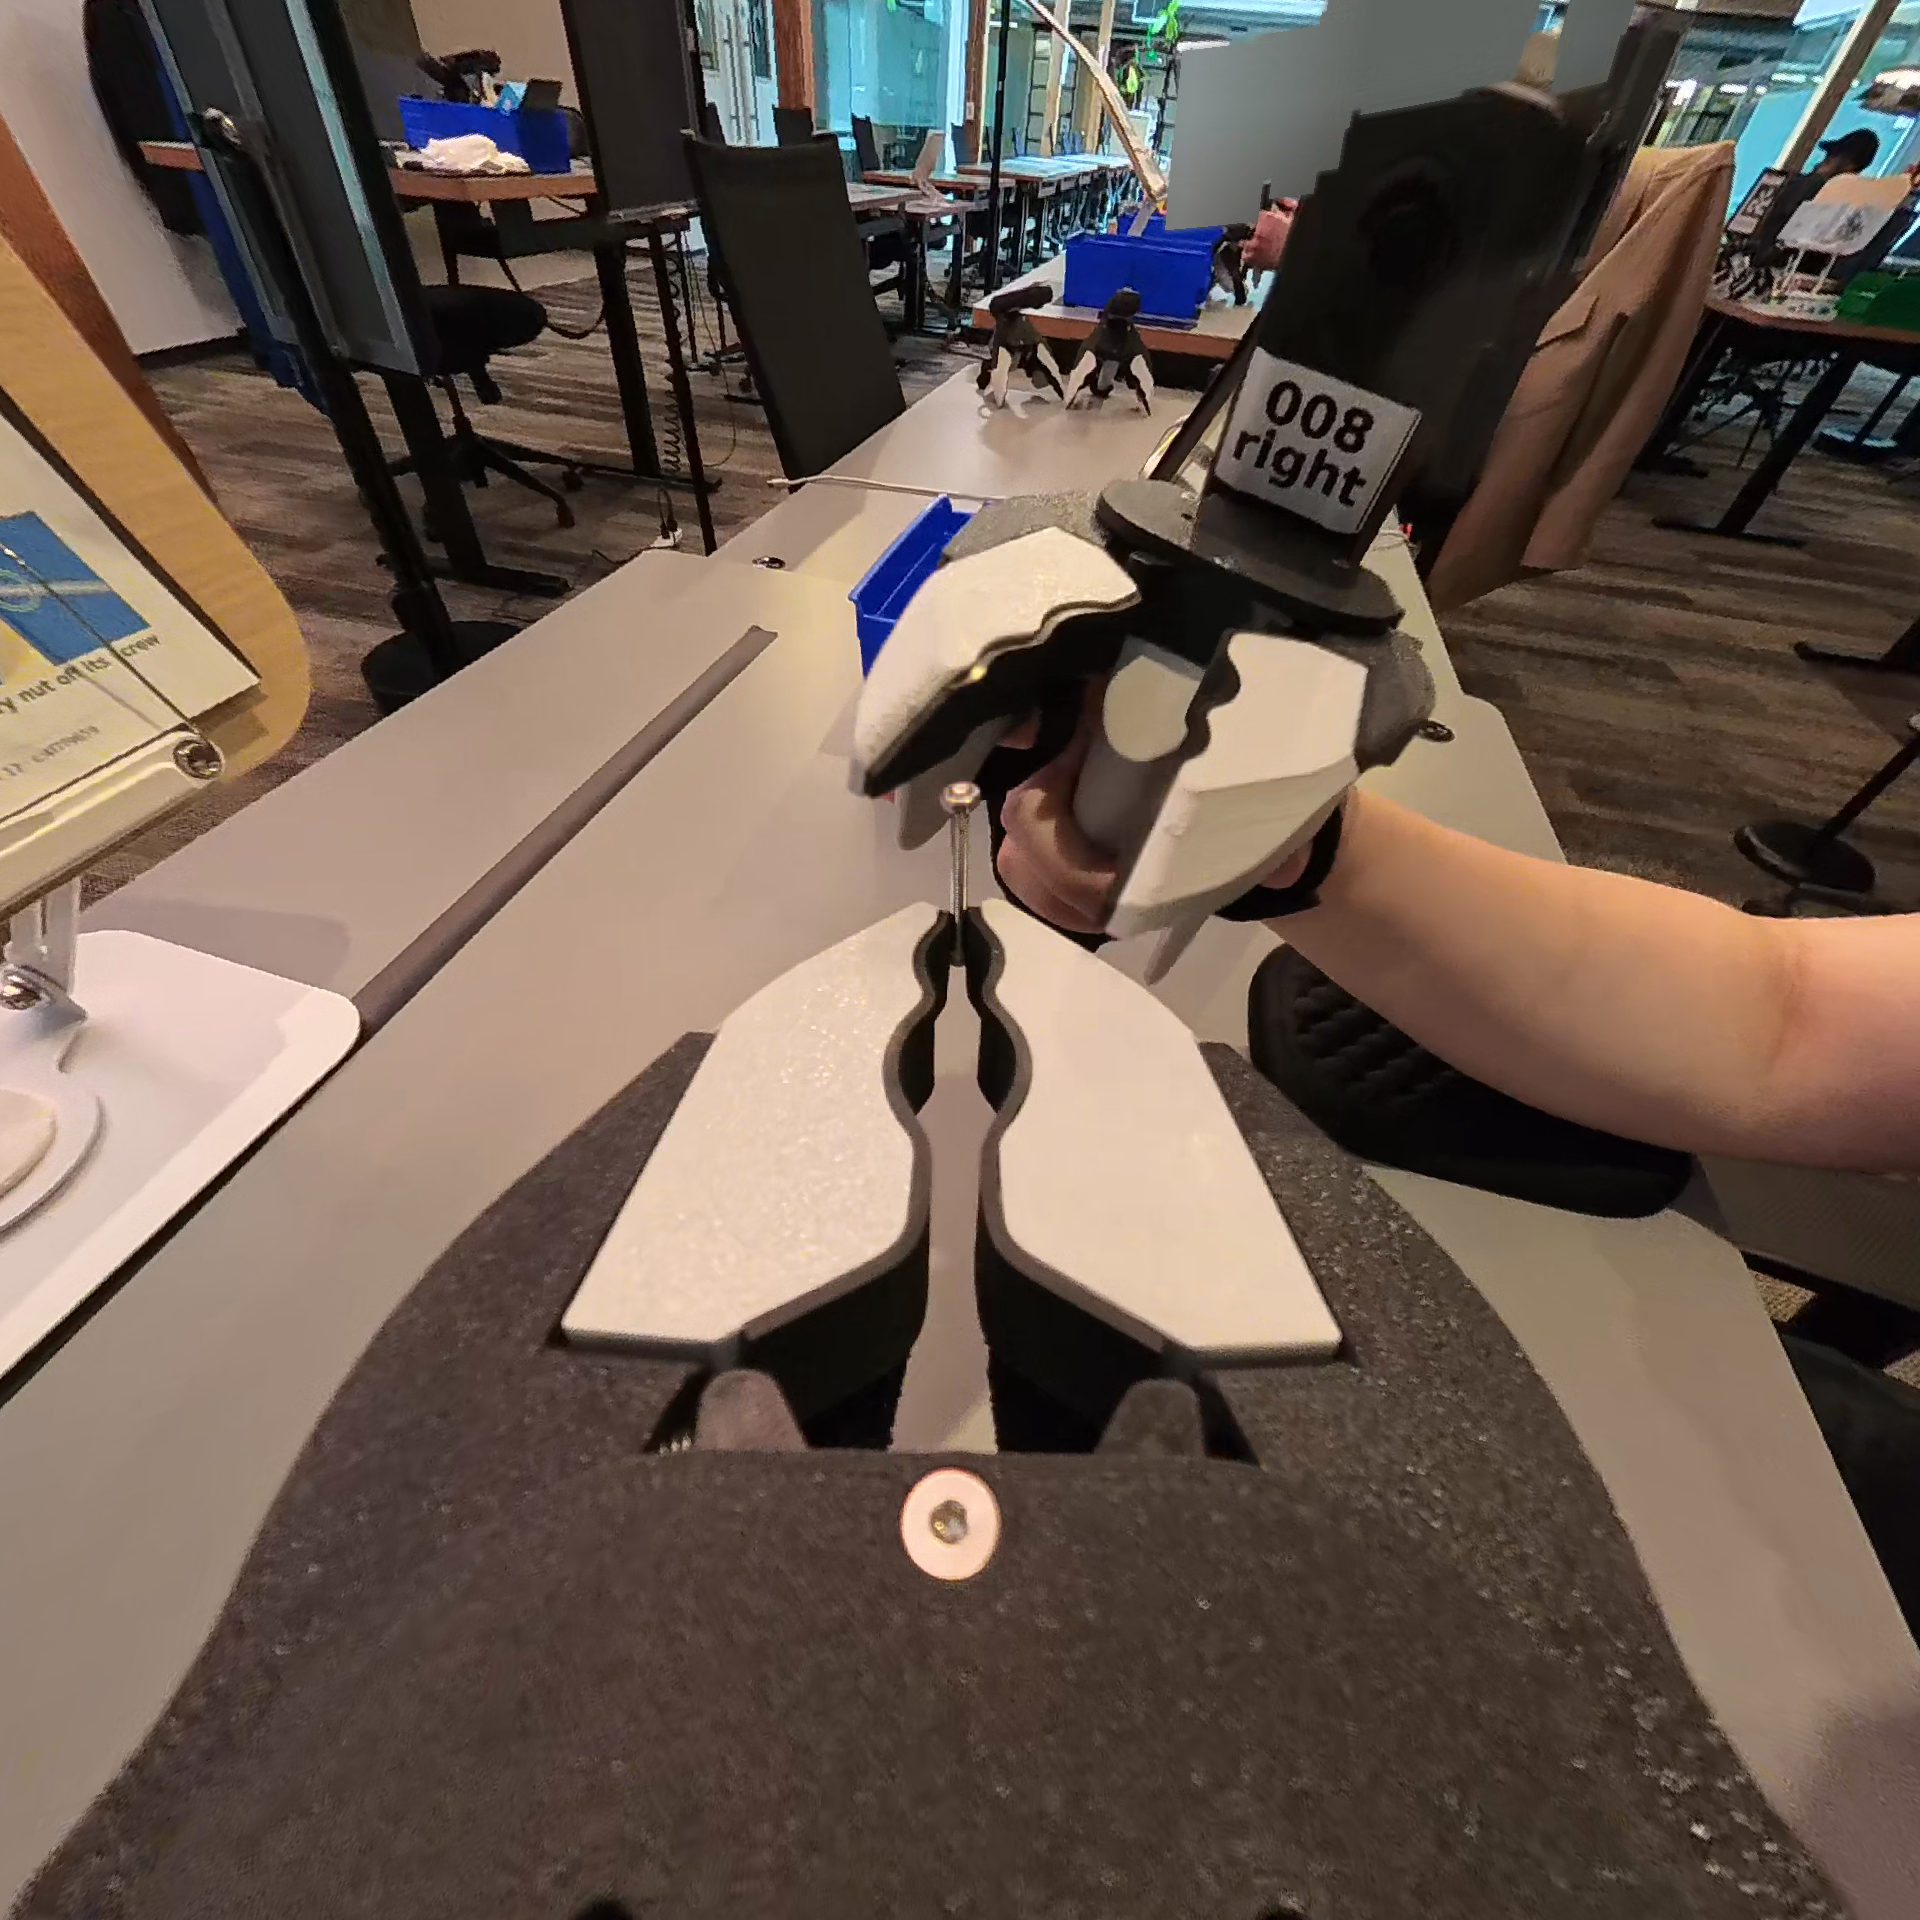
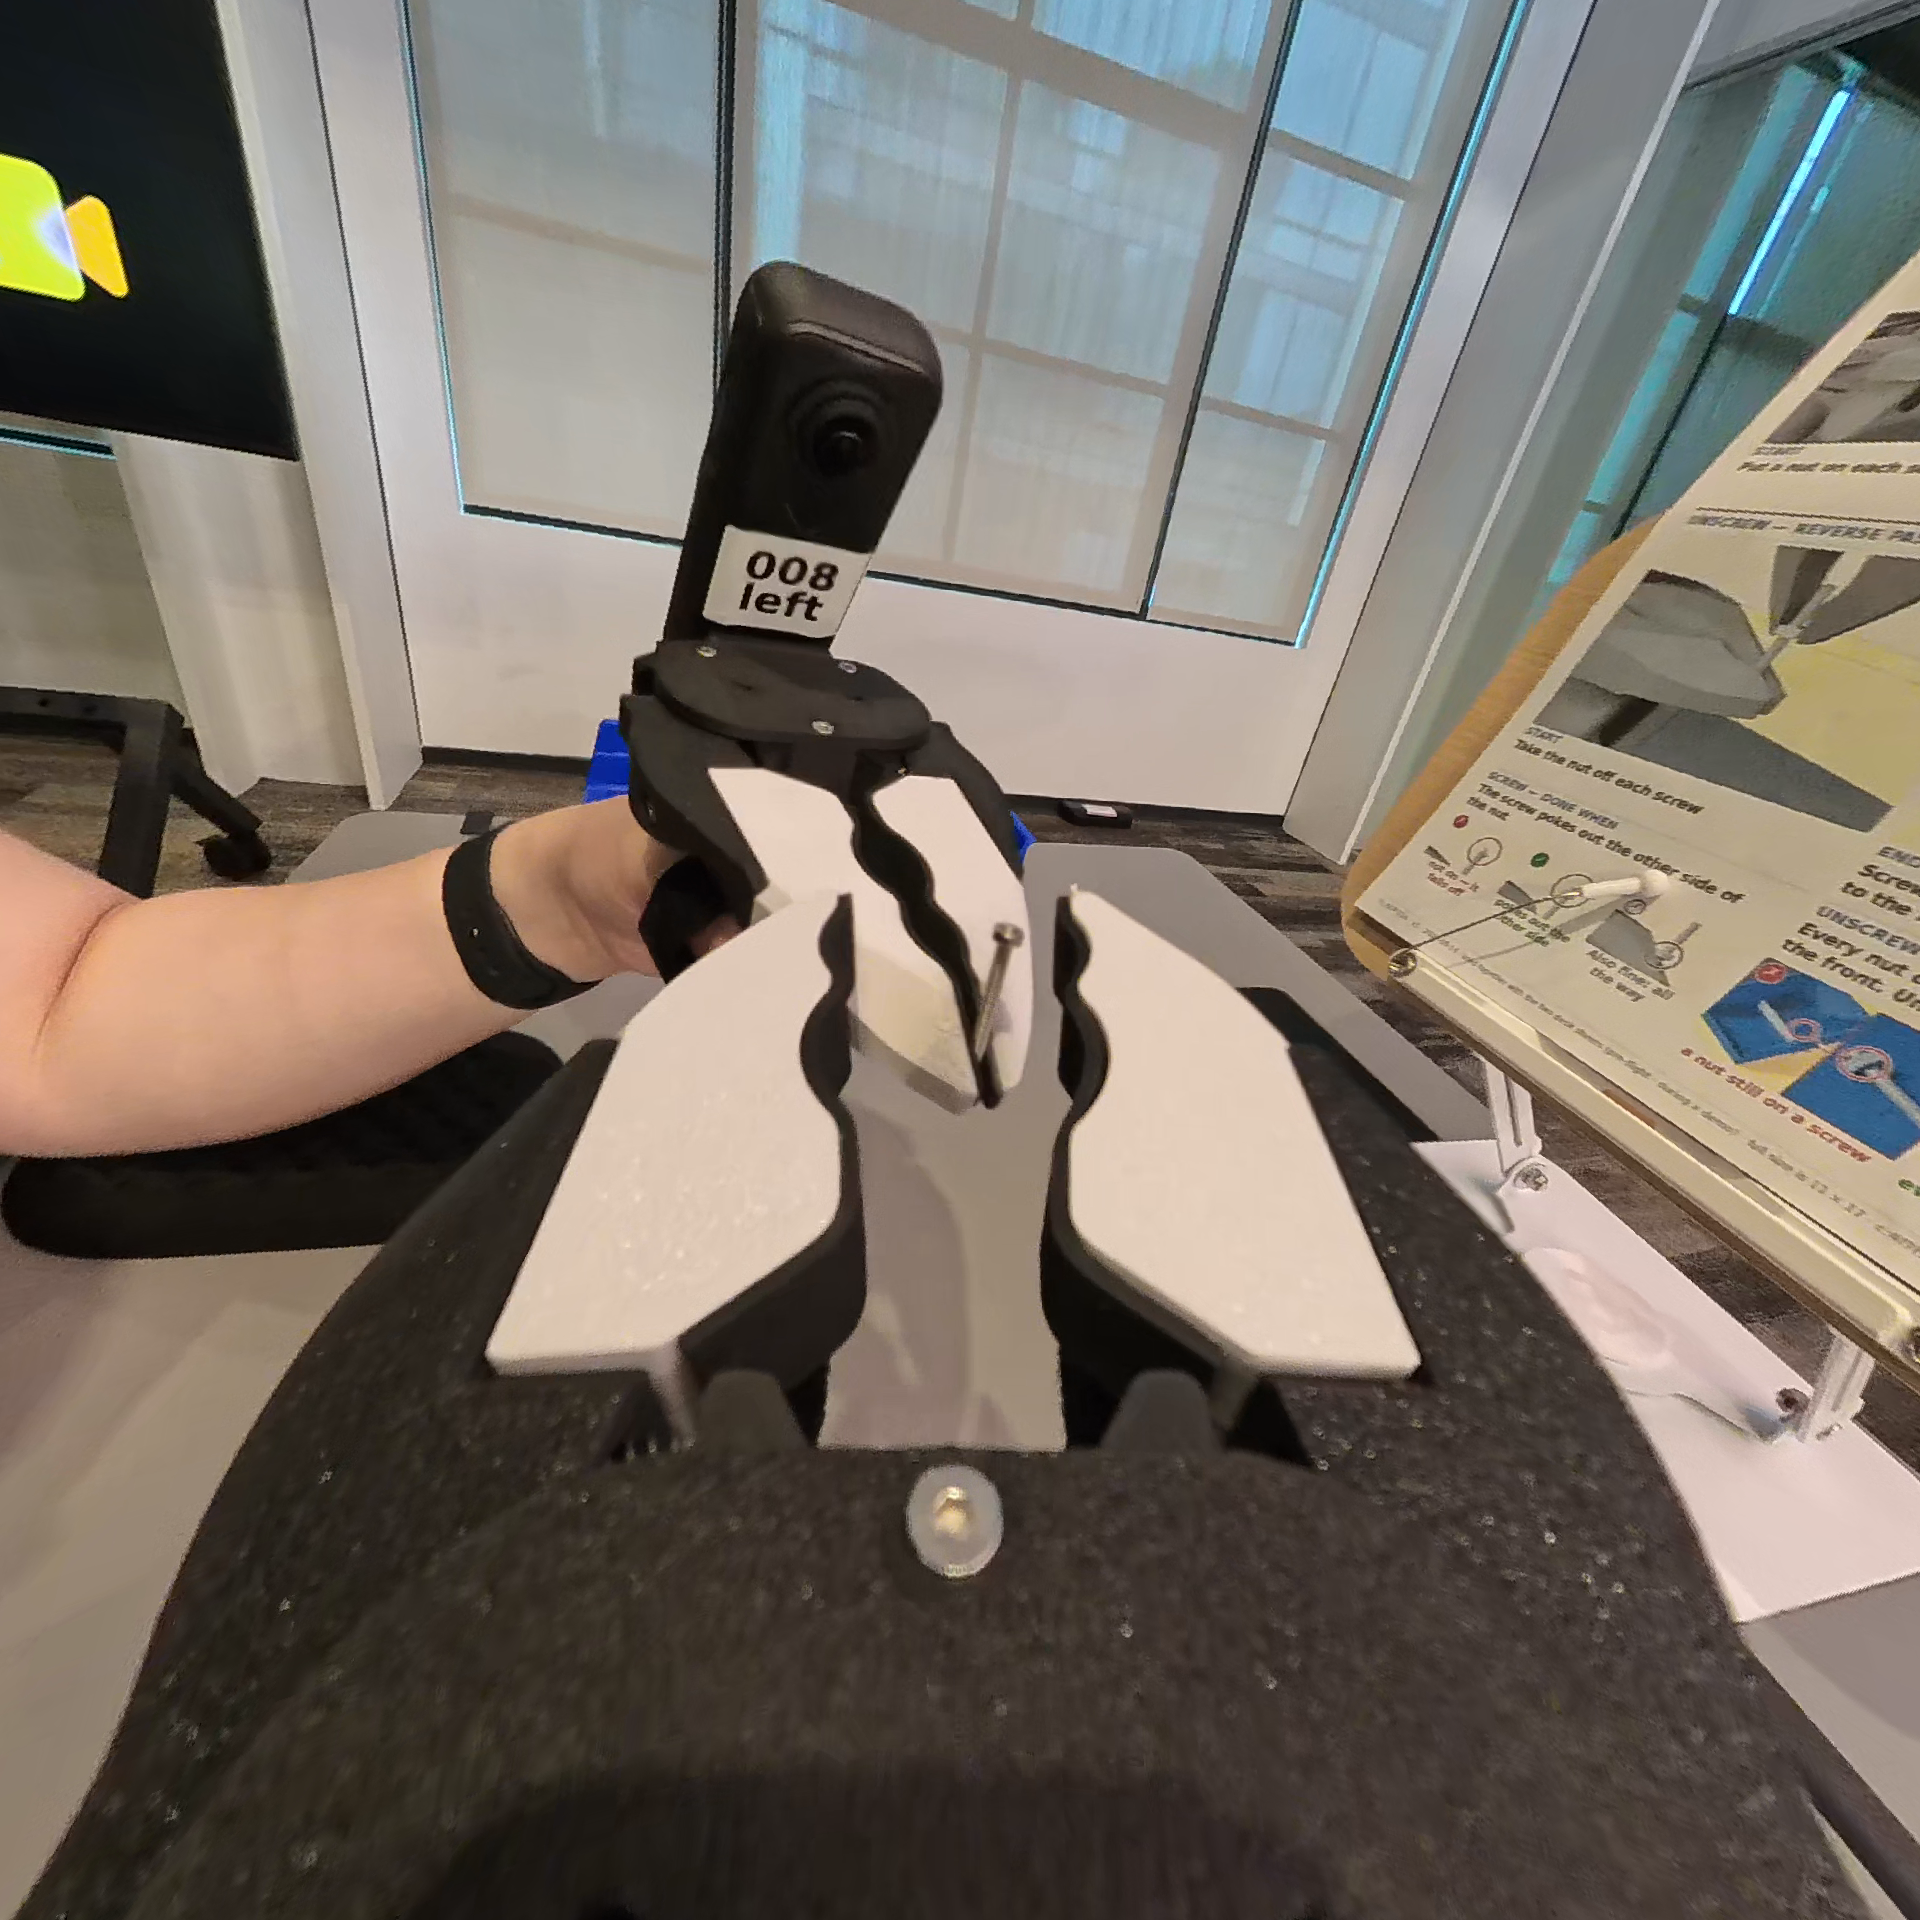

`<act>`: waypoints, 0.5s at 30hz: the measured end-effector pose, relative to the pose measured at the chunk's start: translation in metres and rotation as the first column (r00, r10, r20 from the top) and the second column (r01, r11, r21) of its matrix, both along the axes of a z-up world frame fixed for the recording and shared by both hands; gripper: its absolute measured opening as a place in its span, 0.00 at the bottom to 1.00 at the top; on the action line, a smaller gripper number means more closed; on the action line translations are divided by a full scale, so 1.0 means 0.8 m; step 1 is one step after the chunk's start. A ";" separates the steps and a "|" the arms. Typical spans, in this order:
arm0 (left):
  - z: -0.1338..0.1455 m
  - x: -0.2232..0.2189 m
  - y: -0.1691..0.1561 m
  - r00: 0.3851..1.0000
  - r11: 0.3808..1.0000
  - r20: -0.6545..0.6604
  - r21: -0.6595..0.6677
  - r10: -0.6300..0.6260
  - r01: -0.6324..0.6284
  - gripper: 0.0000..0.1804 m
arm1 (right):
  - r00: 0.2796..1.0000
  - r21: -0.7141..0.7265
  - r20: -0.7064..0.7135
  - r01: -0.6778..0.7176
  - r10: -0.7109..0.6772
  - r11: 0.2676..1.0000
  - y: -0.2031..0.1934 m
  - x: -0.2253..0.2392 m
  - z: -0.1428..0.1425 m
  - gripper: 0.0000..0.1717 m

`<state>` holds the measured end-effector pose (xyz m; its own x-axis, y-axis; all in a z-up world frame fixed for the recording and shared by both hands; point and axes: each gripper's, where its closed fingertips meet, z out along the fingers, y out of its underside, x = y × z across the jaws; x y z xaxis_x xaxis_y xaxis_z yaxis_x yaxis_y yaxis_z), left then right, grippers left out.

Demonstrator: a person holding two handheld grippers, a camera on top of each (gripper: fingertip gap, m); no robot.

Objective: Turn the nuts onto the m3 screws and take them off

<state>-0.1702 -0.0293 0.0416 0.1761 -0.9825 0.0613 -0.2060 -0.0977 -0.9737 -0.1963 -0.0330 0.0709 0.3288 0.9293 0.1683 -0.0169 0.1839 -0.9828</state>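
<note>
My left gripper (image 1: 958, 930) is shut on a thin metal screw (image 1: 958, 862), gripped by its lower end. The screw stands up from the fingertips with its head on top and nothing on its shaft. It also shows in the right wrist view (image 2: 993, 997), pinched at the tips of the left gripper (image 2: 987, 1091). My right gripper (image 2: 958, 902) is open and holds nothing; its fingers (image 2: 727, 1122) stand on either side of the left gripper's tips and the screw without touching them. In the left wrist view the right gripper (image 1: 1029, 862) hovers just above and behind the screw head.
A grey table (image 1: 520, 831) lies below. An instruction board on a white stand is close by (image 1: 94, 665), also in the right wrist view (image 2: 1662, 831). A blue bin (image 1: 904, 592) sits behind the right gripper. A black arm pad (image 1: 1434, 1101) lies under the forearm. The tips of both grippers are at nearly the same place.
</note>
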 end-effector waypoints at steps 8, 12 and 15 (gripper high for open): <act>0.005 -0.008 0.007 0.999 1.000 0.022 -0.009 0.025 -0.024 0.01 | 1.000 -0.003 0.018 -0.025 0.025 1.000 -0.005 0.008 0.001 0.16; 0.003 -0.004 0.003 1.000 1.000 0.018 -0.015 0.005 -0.005 0.01 | 1.000 0.002 -0.014 0.014 -0.014 1.000 0.002 0.009 0.005 0.21; 0.000 0.000 0.001 1.000 1.000 0.007 -0.008 -0.001 0.001 0.01 | 1.000 -0.005 0.022 0.000 0.001 1.000 0.000 0.002 -0.002 0.21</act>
